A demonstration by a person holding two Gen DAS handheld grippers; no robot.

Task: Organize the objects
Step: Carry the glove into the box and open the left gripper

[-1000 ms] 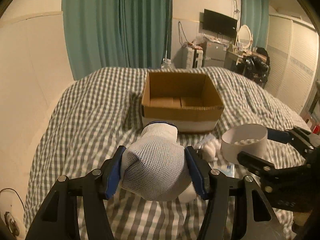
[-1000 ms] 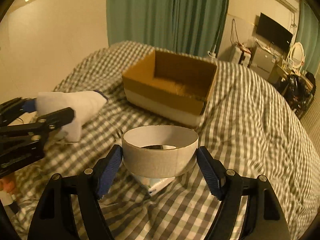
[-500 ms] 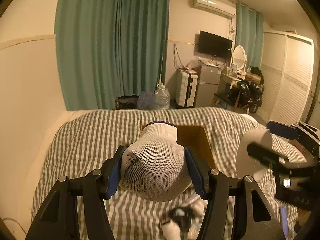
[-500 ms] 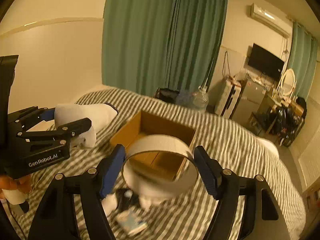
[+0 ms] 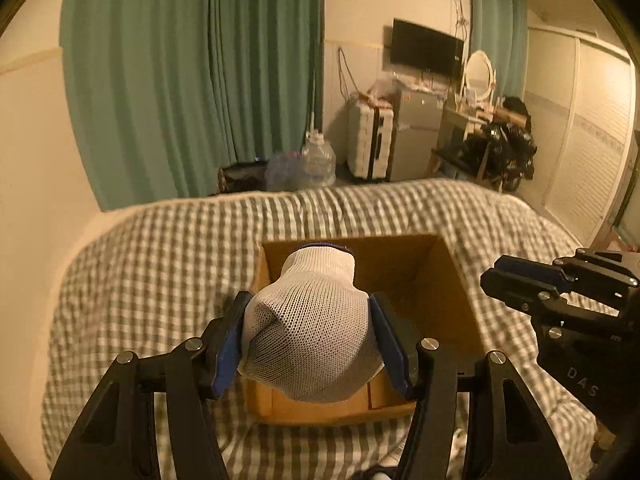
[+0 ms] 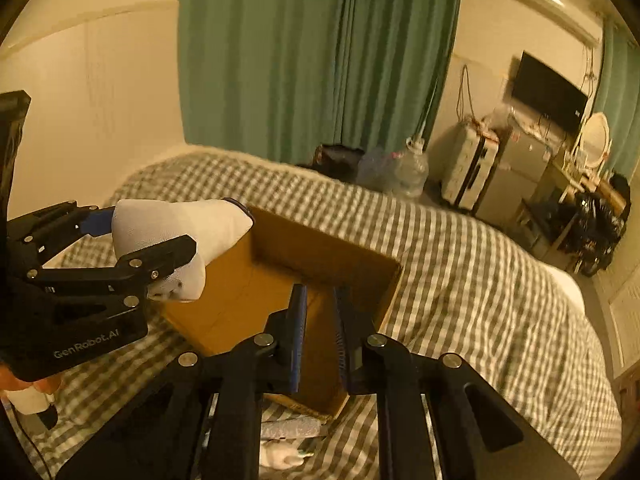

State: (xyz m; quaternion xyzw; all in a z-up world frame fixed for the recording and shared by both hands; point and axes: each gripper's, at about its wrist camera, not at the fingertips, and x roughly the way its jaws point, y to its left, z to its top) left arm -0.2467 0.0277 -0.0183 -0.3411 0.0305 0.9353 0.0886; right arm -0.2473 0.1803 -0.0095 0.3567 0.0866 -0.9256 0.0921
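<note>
A white knit glove [image 5: 312,328] with a dark blue cuff is bunched between the blue pads of my left gripper [image 5: 308,320], which is shut on it. The glove hangs over the near-left part of the open cardboard box [image 5: 436,280] on the bed. From the right wrist view the glove [image 6: 172,224] and left gripper [image 6: 132,236] hover at the left rim of the box [image 6: 280,248]. My right gripper [image 6: 320,300] is over the box with its jaws shut and nothing between them. It shows again as the right gripper [image 5: 504,276] at the right edge. The box floor looks bare where visible.
The box sits on a grey-and-white checked bedspread [image 5: 160,264]. Small white items [image 6: 280,456] and a bluish packet [image 6: 292,426] lie on the bed just before the box. A wall runs along the left; green curtains [image 5: 192,80], a water jug [image 5: 318,158] and a suitcase [image 5: 370,142] stand beyond.
Both grippers moved forward from the bed to over the box. The white ring that sat between the right jaws is gone and those jaws have closed. The left still grips the glove.
</note>
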